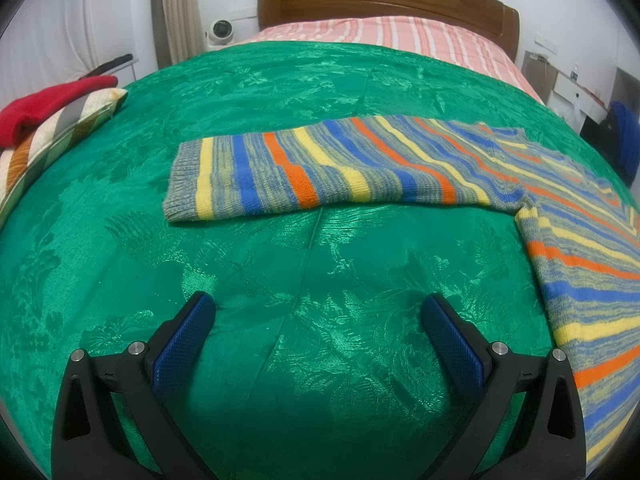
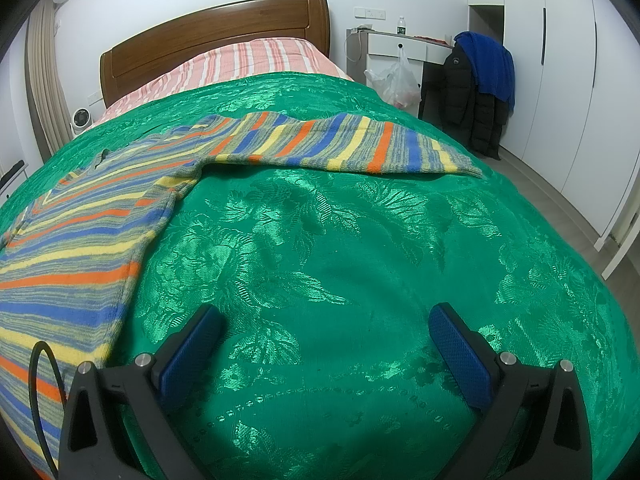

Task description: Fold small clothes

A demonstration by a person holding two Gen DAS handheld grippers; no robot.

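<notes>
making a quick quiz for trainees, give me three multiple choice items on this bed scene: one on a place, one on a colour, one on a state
1. Where does the striped sweater lie?
A. on the green bedspread
B. on the floor
C. on a chair

2. What colour are the pads of the left hand-held gripper?
A. red
B. blue
C. white

3. How is the right hand-held gripper?
A. shut on a sleeve
B. shut on nothing
C. open, holding nothing

Answers: 1 A, the sweater is spread flat on the green cover. 2 B, both pads show blue. 3 C, its fingers stand apart over bare bedspread.
</notes>
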